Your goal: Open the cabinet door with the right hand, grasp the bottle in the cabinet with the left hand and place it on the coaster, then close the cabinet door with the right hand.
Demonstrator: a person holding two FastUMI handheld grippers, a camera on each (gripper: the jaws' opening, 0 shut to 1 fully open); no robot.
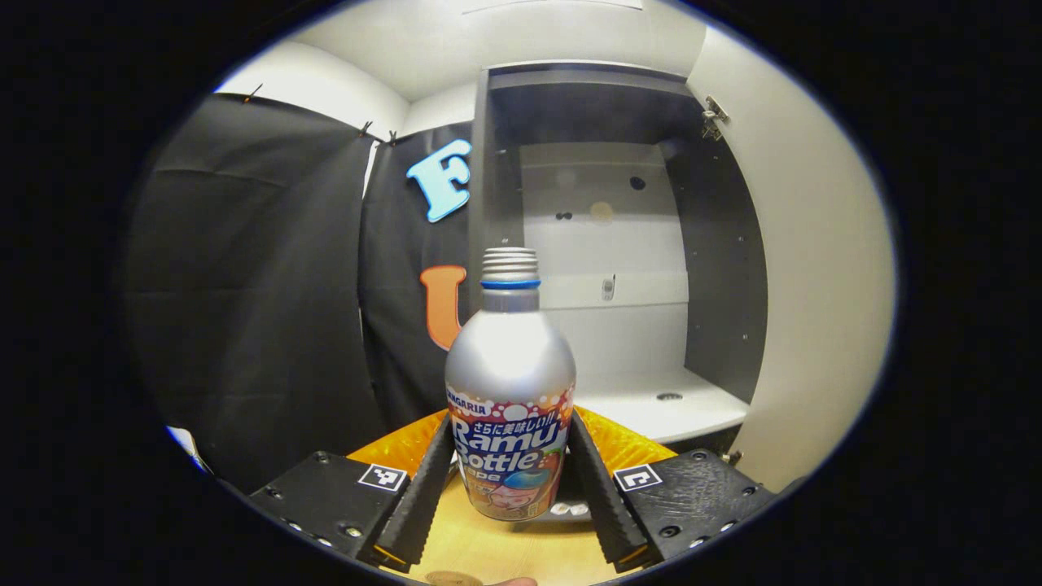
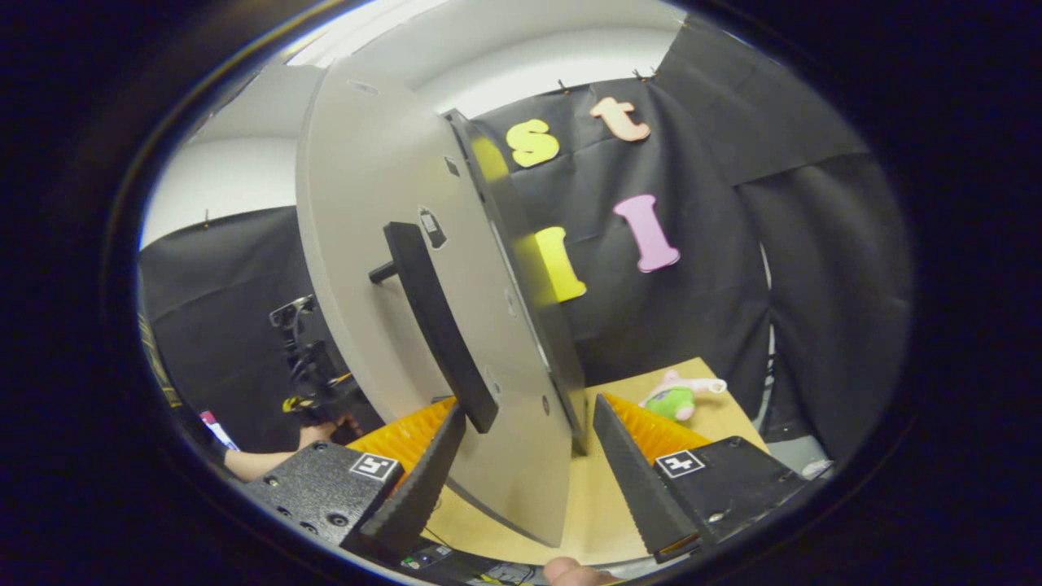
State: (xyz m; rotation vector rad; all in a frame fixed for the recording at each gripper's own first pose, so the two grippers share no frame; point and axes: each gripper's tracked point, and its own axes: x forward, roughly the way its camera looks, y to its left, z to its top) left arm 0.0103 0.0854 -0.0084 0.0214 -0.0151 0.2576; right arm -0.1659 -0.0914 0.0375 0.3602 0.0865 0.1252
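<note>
Silver metal bottle (image 1: 510,382), upright, threaded neck uncapped with a blue ring below it, colourful printed band round the lower body. Clamped between the ridged black fingers of the left gripper (image 1: 510,476), out in front of the cabinet (image 1: 619,244) over light wood (whether the base touches the wood cannot be told). Cabinet open: dark side walls, pale back panel, white bottom shelf. Cabinet door (image 2: 391,268) swung wide, pale grey with a long black bar handle (image 2: 435,325), its lower edge standing between the spread fingers of the right gripper (image 2: 525,480).
</note>
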